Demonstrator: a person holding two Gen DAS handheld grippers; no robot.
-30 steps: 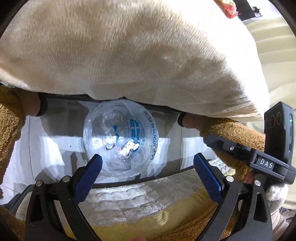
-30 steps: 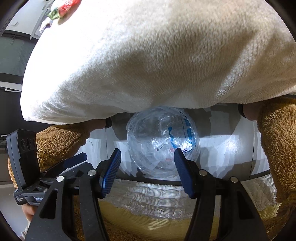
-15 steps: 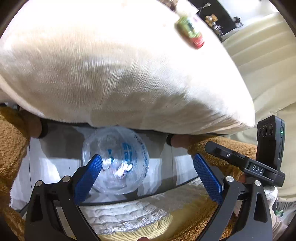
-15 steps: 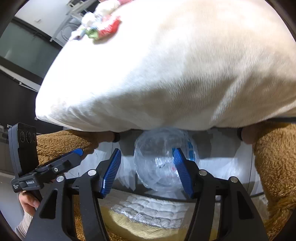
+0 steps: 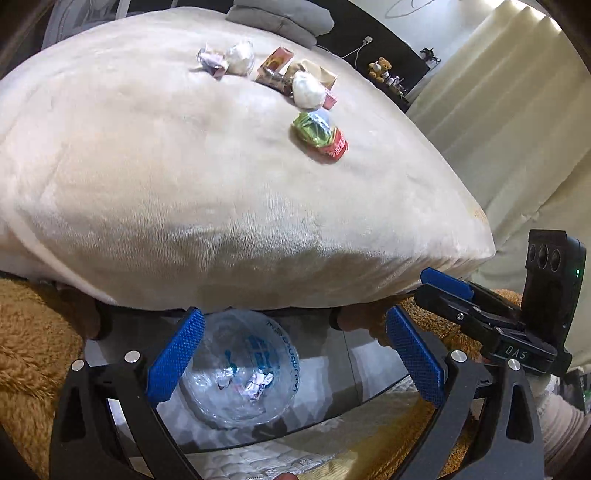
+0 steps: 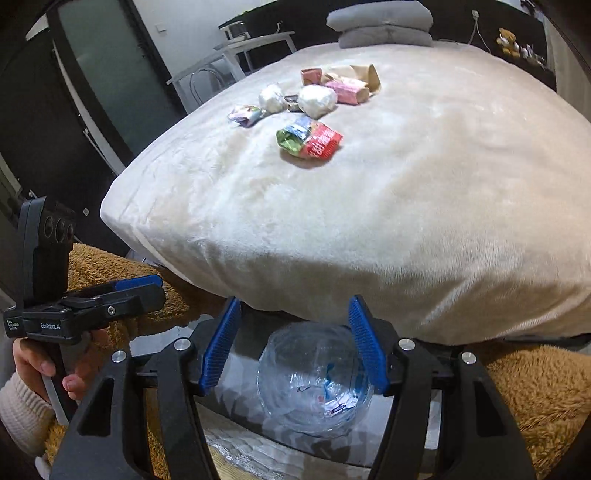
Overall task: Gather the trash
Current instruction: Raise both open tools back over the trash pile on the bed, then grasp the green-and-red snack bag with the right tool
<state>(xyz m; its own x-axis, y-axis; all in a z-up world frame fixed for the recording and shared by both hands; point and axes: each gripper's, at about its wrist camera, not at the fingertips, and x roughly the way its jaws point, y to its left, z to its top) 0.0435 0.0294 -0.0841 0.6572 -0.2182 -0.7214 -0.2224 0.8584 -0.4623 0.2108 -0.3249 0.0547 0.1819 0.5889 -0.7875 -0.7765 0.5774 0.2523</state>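
Note:
Trash lies in a loose heap on top of the cream bed cover [image 5: 184, 177]: a green-and-red wrapper [image 5: 319, 134] [image 6: 308, 140], white paper balls [image 5: 306, 90] [image 6: 317, 98], small boxes [image 5: 275, 66] and a pink packet [image 6: 349, 90]. Below the bed's near edge stands a clear bag-lined bin [image 5: 240, 373] [image 6: 314, 380] with a few scraps inside. My left gripper [image 5: 295, 358] is wide open above the bin and holds nothing. The jaws of my right gripper [image 6: 293, 347] stand apart, narrower, also with nothing between them. Both hover short of the bed edge, far from the heap.
Brown fuzzy fabric [image 5: 33, 354] [image 6: 535, 387] flanks the bin on both sides. Grey pillows [image 6: 384, 22] sit at the bed's far end. Cream curtains [image 5: 498, 110] hang on the right; a dark door [image 6: 55, 129] is on the left. A hand [image 6: 44, 365] holds the left gripper's handle.
Both grippers rose and tilted up. The bed's top and its trash heap came into view, and the bin slid lower in both views. The jaws look unchanged.

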